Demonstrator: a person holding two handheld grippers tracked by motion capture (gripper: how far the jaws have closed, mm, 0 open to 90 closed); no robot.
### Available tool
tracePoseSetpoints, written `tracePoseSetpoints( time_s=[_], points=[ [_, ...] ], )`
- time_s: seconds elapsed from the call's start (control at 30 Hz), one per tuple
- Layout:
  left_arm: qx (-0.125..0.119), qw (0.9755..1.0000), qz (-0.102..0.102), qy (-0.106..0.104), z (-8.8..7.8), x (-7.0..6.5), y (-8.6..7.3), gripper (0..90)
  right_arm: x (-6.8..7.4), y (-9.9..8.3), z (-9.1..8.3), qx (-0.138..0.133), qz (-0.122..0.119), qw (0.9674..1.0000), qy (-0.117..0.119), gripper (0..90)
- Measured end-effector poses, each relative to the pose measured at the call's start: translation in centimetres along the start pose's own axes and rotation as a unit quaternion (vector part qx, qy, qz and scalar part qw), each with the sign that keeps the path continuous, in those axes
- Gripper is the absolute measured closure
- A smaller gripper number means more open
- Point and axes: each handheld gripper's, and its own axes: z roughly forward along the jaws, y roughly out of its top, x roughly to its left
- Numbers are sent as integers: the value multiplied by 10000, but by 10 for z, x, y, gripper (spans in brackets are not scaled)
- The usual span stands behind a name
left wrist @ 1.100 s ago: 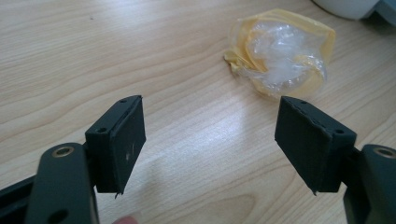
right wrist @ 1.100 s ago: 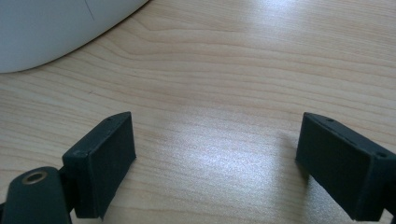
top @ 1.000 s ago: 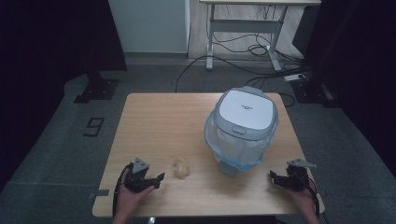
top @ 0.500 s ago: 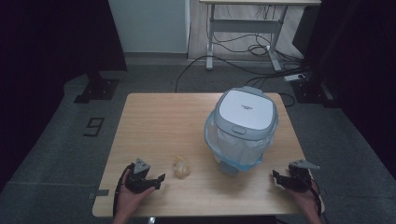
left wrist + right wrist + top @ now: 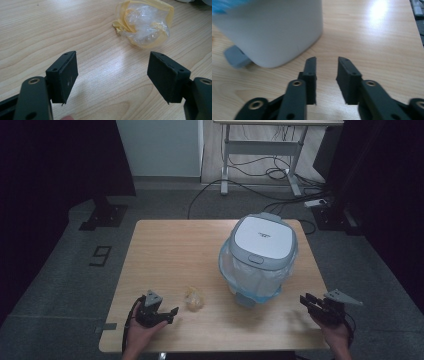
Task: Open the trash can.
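Table (image 5: 170, 250): light wood, bare across its left and far parts.

Bin (image 5: 260, 252): white, grey lid shut, clear liner bunched blue-tinged round its rim; it stands on the right half of the table, same spot as a second ago. In the right gripper view its white wall (image 5: 274, 30) and a grey foot tab (image 5: 235, 57) sit just beyond the claw tips, not touching them.

Right claw (image 5: 306, 301): at the near right corner of the table, tips pointing left toward the bin. Change from the earlier frames: it sits higher above the table edge, and its jaws have just been closing. They now stand with a narrow gap, nothing between them, only bare wood below.

Left claw (image 5: 172, 312): near left of the table, unchanged in place. Jaws wide apart, nothing between them, tips pointing right.

Crumpled wrapper (image 5: 194, 297): clear plastic with yellow tape, lying on the table just right of the left claw and left of the bin, unmoved. In the left gripper view the wrapper (image 5: 146, 23) lies ahead of the open jaws, apart from both pads.
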Motion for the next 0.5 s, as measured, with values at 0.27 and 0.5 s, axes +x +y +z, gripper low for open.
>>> tracePoseSetpoints(
  time_s=[0.27, 0.5],
  points=[
    [-8, 10000, -7, 8, -1, -1, 0, 245, 5, 17, -14, -193, -115, 9994, 275, 878],
    [-26, 10000, -48, -16, -1, -2, 1, 246, 13, 34, -24, -359, -329, 9972, 563, 895]
  ],
)
